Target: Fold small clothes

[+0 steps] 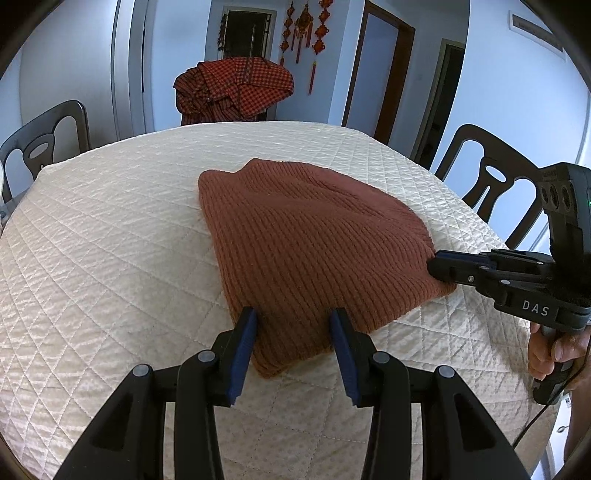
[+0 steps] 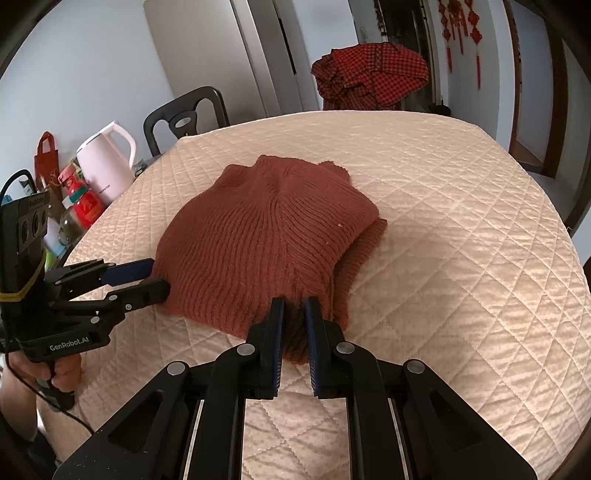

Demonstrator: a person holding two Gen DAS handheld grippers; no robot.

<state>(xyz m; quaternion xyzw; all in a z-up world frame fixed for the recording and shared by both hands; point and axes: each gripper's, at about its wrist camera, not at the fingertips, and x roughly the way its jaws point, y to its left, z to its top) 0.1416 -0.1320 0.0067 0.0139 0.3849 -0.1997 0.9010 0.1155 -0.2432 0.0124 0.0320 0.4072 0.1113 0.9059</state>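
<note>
Covering the tabletop [image 1: 110, 221] is a cream quilted cloth stitched in diamonds, and a rust-brown knitted garment [image 1: 306, 236] lies folded near its middle, reaching toward the near edge. The right claw [image 2: 294, 306] is pinched tight on a bunch of the knit at that near edge. The left claw [image 1: 293, 317] stands partly apart over the garment's near corner, knit lying between its blue pads; whether they press on it cannot be told. Dark wooden chairs [image 1: 491, 184] stand at the tabletop's sides. A red checked cloth [image 1: 236, 88] is draped over something beyond the far edge, and red knotted ornaments [image 1: 306, 29] hang on the pale wall. A pink kettle [image 2: 107, 166] and bottles sit beside the left edge.
</note>
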